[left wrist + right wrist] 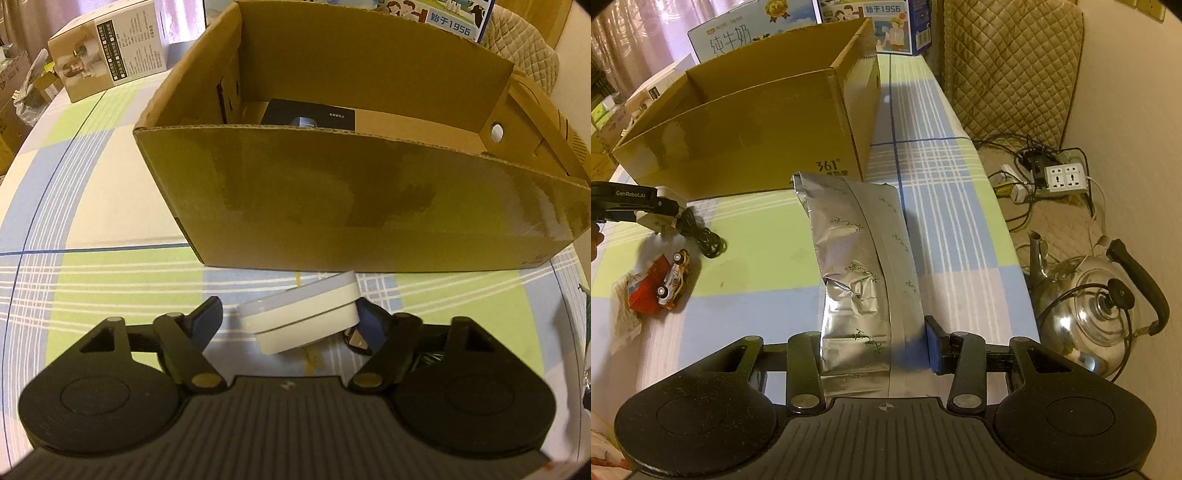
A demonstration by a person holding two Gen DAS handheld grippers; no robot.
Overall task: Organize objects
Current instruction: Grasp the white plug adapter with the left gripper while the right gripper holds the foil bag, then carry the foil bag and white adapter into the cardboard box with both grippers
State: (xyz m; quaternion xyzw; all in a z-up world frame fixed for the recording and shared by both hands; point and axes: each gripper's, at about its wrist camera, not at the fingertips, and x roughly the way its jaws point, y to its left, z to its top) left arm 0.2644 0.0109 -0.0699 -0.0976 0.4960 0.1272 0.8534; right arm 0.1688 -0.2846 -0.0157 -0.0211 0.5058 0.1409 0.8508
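Observation:
In the left wrist view my left gripper (291, 321) holds a white charger block (301, 312) tilted between its blue fingers, just above the cloth in front of the open cardboard box (332, 199). A black box (310, 115) lies inside it. In the right wrist view my right gripper (875, 347) is shut on a silver foil bag (860, 266) that sticks out forward over the table. The left gripper (646, 210) shows at the far left with the charger's black cable (705, 236) hanging from it.
A toy car on a red packet (661, 280) lies on the checked tablecloth (923, 206) at the left. Printed cartons (738, 33) stand behind the box. Off the table's right edge are a steel kettle (1097, 317), a power strip (1063, 177) and a quilted chair (1012, 62).

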